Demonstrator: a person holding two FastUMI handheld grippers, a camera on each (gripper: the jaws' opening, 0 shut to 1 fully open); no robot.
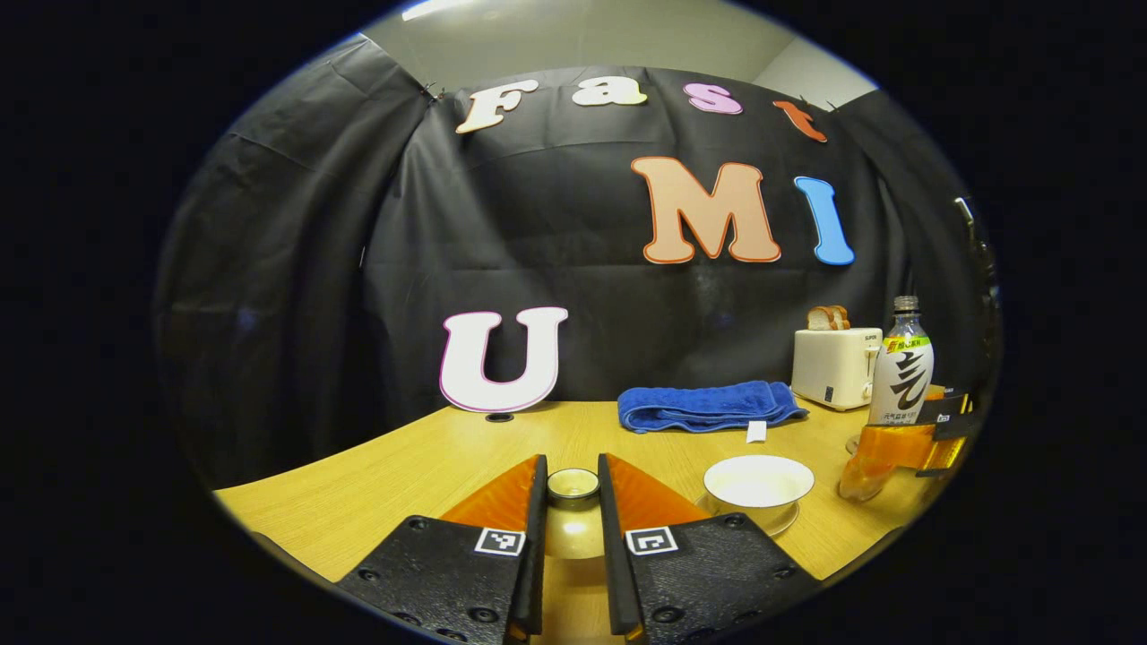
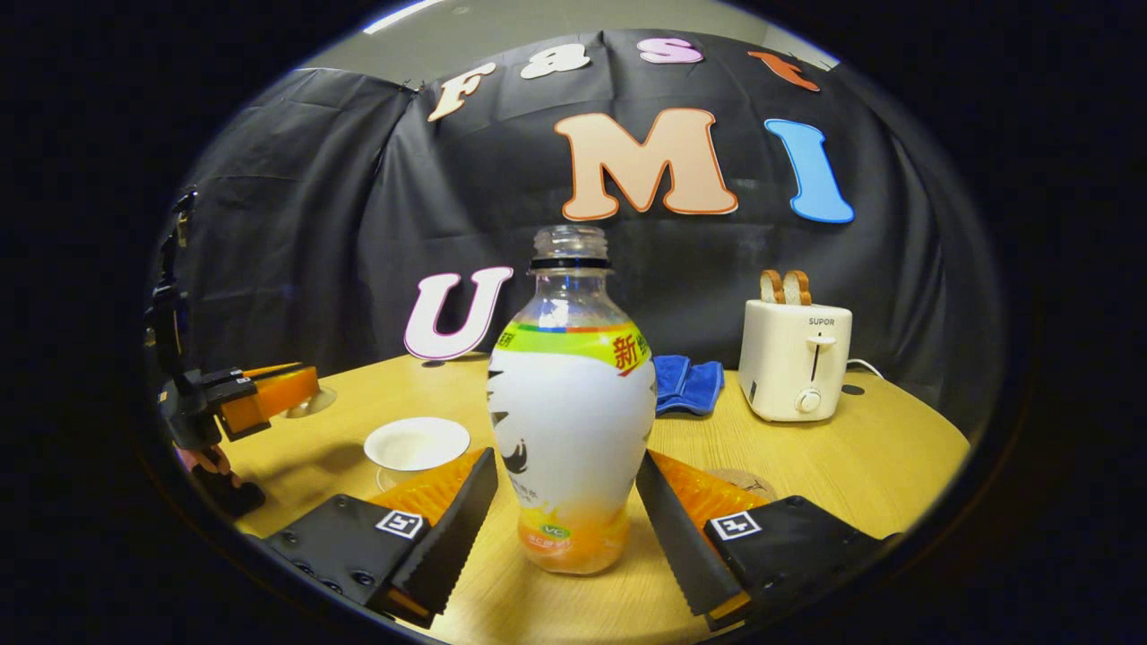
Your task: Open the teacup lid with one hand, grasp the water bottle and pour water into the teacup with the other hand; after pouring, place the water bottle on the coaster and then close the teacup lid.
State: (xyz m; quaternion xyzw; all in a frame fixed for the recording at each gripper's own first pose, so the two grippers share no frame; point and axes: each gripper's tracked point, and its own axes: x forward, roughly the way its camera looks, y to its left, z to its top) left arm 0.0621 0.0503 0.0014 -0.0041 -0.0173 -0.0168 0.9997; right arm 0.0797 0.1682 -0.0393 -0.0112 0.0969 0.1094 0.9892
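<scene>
1. Left fingers (image 1: 572, 502) clamp the lid (image 1: 573, 485), lifted clear so the cup (image 1: 758, 481) at 2 o'clock stands uncovered.
2. Right fingers (image 2: 566, 502) spread, straddling the bottle (image 2: 571, 421) on the desk (image 2: 851, 457), set to grab.

A white toaster (image 2: 796, 372) stands upright near the back of the light wooden surface (image 2: 896, 466), two slices of bread (image 2: 786, 287) rising from its slots and a lever and round dial on its front. Just beside it lies a folded blue towel (image 1: 708, 406), a small white tag (image 1: 756, 432) at its near edge. Black cloth hangs behind.
</scene>
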